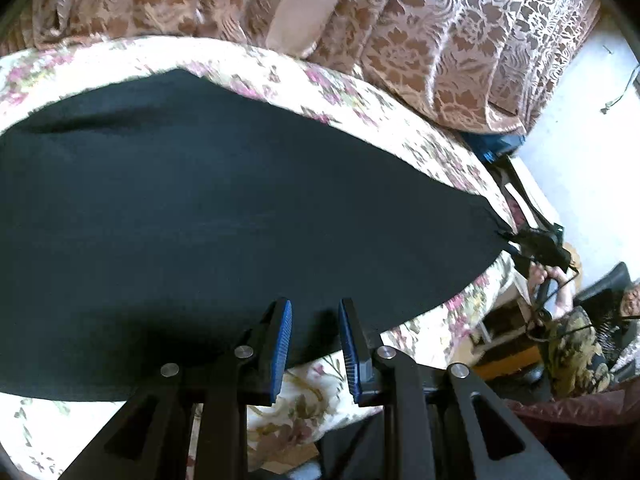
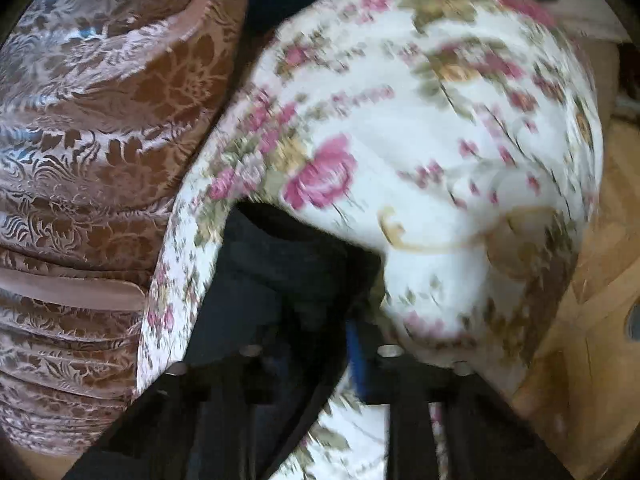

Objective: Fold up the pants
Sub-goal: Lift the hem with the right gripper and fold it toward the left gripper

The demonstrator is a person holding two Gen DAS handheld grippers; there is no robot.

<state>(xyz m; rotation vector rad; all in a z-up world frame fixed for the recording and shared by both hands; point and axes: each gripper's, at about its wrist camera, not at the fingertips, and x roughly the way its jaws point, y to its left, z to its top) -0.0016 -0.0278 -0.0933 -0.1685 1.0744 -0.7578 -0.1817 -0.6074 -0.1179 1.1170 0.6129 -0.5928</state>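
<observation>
The black pants [image 1: 208,216] lie spread flat on a floral sheet [image 1: 440,148]. My left gripper [image 1: 315,320] is open, its blue-padded fingers [image 1: 280,340] just above the near edge of the pants, holding nothing. In the left wrist view my right gripper [image 1: 536,244] shows at the far right, at the pants' narrow end. In the blurred right wrist view my right gripper [image 2: 316,320] appears shut on a bunch of the black pants [image 2: 288,256], which covers the fingertips and lies on the floral sheet [image 2: 440,140].
Brown patterned sofa cushions [image 1: 420,32] stand along the far side of the sheet, also in the right wrist view [image 2: 100,120]. A wooden floor [image 2: 592,340] lies beyond the sheet's right edge. The person's arm and clutter [image 1: 572,332] are at the right.
</observation>
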